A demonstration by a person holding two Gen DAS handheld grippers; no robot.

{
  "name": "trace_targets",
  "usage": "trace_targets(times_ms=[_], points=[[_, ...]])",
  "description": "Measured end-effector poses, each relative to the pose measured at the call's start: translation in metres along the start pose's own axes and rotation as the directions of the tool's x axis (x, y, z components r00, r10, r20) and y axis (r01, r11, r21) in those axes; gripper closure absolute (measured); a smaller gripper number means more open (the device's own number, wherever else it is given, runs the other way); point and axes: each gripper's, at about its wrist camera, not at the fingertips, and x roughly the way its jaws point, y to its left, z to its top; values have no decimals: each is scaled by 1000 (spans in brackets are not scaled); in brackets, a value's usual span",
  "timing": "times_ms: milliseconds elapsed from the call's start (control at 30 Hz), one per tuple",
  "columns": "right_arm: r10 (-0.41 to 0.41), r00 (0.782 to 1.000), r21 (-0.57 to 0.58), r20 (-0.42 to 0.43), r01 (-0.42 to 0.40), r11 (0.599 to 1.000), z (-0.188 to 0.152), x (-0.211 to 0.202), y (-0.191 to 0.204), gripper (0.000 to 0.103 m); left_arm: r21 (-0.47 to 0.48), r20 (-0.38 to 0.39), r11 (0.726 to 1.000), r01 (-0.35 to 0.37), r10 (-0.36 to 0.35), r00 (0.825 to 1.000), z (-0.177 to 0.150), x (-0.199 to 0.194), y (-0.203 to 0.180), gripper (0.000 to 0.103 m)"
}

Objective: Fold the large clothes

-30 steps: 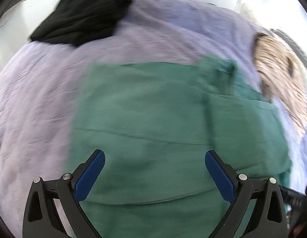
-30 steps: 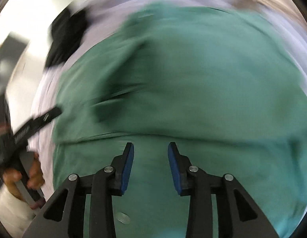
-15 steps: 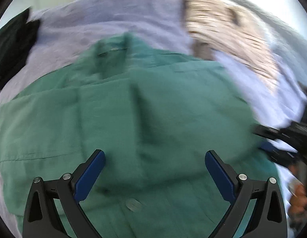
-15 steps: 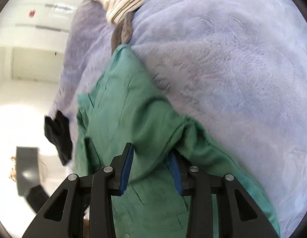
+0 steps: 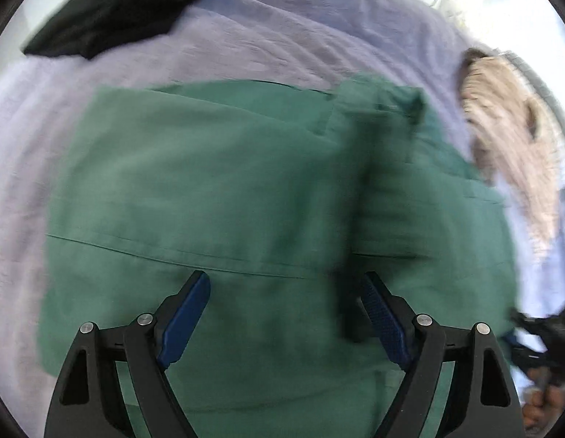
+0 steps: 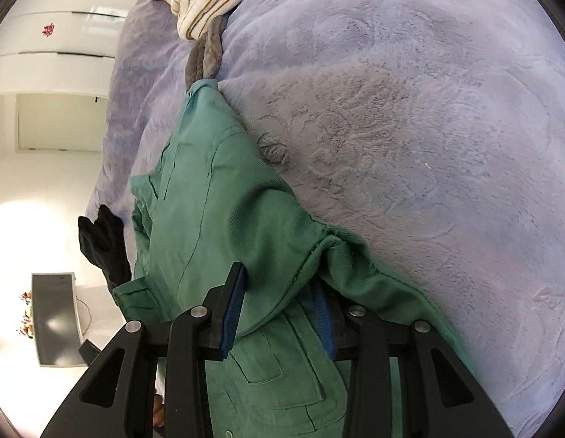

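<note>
A large green shirt [image 5: 216, 197] lies partly folded on a lilac fleece bedspread [image 5: 246, 33]. My left gripper [image 5: 286, 314] hovers just above the shirt's middle with its jaws wide apart and nothing between them. In the right wrist view the same green shirt [image 6: 209, 219] runs along the bedspread [image 6: 410, 127]. My right gripper [image 6: 278, 314] has a fold of the shirt's edge between its blue pads, which stand a narrow gap apart around the cloth. The right gripper and the hand holding it also show at the lower right edge of the left wrist view [image 5: 537, 332].
A black garment [image 5: 118, 3] lies at the far left of the bed, also in the right wrist view [image 6: 103, 248]. A cream striped garment [image 5: 512, 138] over a grey one [image 6: 205, 58] lies at the far right. A grey box [image 6: 56, 321] stands on the white floor.
My left gripper has swung back to the left over the shirt and its jaws have narrowed a little. My right gripper stays at the shirt's edge, holding the same fold.
</note>
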Motion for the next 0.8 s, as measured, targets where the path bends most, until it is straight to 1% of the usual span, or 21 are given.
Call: trace_targets(times_ms=[33,67,100,133,167,200,233,267,300,333,367,433,467,533,567,600,667,700,733,767,800], points=[[-2,1000,-3,-1,2,1000,-1,0,0,63,-1,-16,1000,31,-31,999,0,3,-3,18],[-5,1000,-6,-3,5,1000,-1,1,1,63,2,-28,999,37,-37,999,1,6,-6,18],[-8,1000,-7,-3,8,1000,-1,1,1,63,16,-21,1000,9,-9,1000,1,7,-11,33],[-10,1000,-7,-4,10,1000,-1,2,2,63,36,-12,999,-25,25,1000,0,7,-14,68],[-12,1000,-7,-4,12,1000,-1,2,3,63,51,-15,997,-55,55,998,-1,7,-14,77],[-15,1000,-8,-4,15,1000,-1,2,4,63,31,-9,998,-49,49,999,-1,5,-9,78],[-16,1000,-10,-6,16,1000,-1,1,4,63,5,-3,1000,-27,27,1000,-2,4,-1,83],[-18,1000,-13,-8,18,1000,-1,1,5,63,-10,-9,1000,-20,20,1000,-3,3,6,83],[-19,1000,-16,-9,19,1000,-1,1,5,63,-12,-9,1000,-29,29,1000,-3,4,14,84],[-19,1000,-16,-10,19,1000,-1,1,5,63,-2,-2,998,-64,64,998,-4,3,19,98],[-17,1000,-15,-9,17,1000,-1,1,4,63,10,-2,995,-100,100,995,-3,4,24,99],[-16,1000,-6,-8,16,1000,-2,2,2,63,3,-1,993,-119,119,993,-1,-3,36,99],[-14,1000,-3,-6,14,1000,-2,2,1,63,3,-1,991,-131,131,991,0,-6,39,99],[-10,1000,-2,-4,10,1000,-3,2,1,63,24,23,982,-187,187,982,0,-18,38,99],[-8,1000,-3,-4,8,1000,-3,2,1,63,33,27,979,-203,202,979,0,-22,37,99],[-5,1000,-1,-4,5,1000,-3,1,1,63,45,27,977,-209,208,978,1,-27,35,98],[6,1000,6,0,-6,1000,-4,-2,0,63,66,33,975,-210,208,978,4,-35,28,58],[15,1000,11,5,-15,1000,-4,-4,-1,61,73,59,972,-223,219,974,6,-40,21,14],[26,1000,18,12,-27,999,-4,-6,-3,60,80,113,968,-236,227,967,6,-48,15,6],[40,999,27,19,-41,999,-4,-8,-5,60,102,161,966,-239,221,962,8,-53,5,6],[54,998,38,25,-55,998,-4,-11,-7,59,144,158,965,-219,196,968,13,-53,-8,6]])
